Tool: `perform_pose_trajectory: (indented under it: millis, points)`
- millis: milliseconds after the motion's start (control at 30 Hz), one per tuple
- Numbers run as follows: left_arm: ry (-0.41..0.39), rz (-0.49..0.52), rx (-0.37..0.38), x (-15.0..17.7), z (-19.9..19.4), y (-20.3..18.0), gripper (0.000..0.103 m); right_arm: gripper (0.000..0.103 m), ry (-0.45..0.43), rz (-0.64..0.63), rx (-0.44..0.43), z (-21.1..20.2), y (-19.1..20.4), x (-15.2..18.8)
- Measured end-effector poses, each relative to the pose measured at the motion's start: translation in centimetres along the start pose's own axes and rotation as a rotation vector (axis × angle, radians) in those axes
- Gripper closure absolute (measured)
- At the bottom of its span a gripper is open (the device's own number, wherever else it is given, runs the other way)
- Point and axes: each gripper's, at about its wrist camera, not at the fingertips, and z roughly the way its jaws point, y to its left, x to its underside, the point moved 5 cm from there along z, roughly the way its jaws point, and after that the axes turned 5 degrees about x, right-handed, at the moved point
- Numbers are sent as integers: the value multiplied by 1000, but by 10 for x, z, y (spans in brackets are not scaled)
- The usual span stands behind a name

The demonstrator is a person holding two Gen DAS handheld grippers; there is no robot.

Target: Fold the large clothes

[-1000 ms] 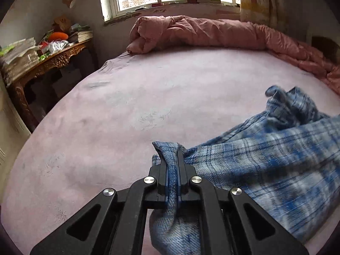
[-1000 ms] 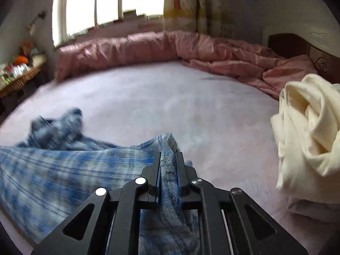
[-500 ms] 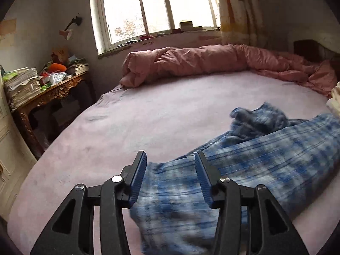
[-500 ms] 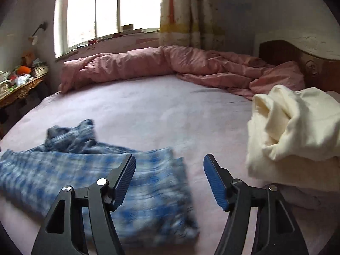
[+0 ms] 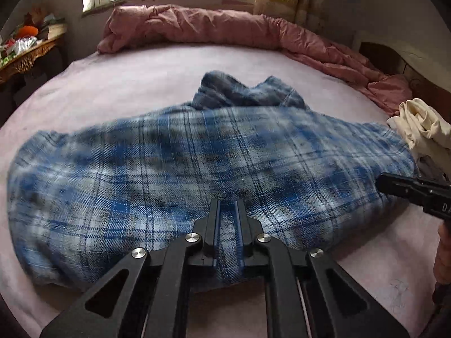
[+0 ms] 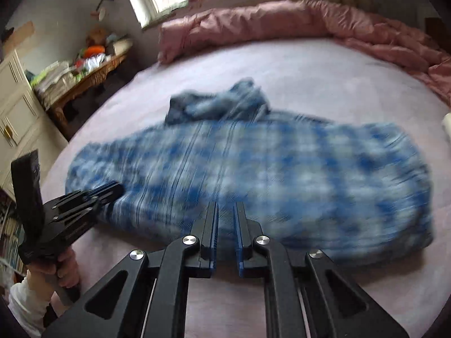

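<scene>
A blue plaid shirt (image 5: 197,174) lies spread across the pink bed, collar bunched at the far side; it also shows, blurred, in the right wrist view (image 6: 267,169). My left gripper (image 5: 227,211) is shut on the shirt's near edge, with cloth between its fingers. It shows at the left of the right wrist view (image 6: 108,191). My right gripper (image 6: 226,211) has its fingers nearly together over the shirt's near edge; motion blur hides whether cloth is pinched. It enters the left wrist view (image 5: 394,187) at the shirt's right end.
A pink quilt (image 5: 225,28) is heaped along the far side of the bed. A cream garment (image 5: 422,129) lies at the right edge. A cluttered wooden table (image 6: 93,64) and a white cabinet (image 6: 17,107) stand left of the bed.
Both grippers let go of the shirt's ends and opened, then moved back to its near edge and closed; the left one now pinches cloth. The shirt lies spread out flatter.
</scene>
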Motion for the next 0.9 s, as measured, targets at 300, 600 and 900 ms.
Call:
perform_pose_trajectory:
  millis: [300,600,900]
  points:
    - [-12,35,-42,6,3,-4,93,91,23,7,140,48,-15,-24]
    - [-14,19,-23,5,-1,2,93,91,55,134,146,102,-40,-91]
    - [-16,22,-25,5,0,1,93,77,-21,46,84,-10,-41,-3]
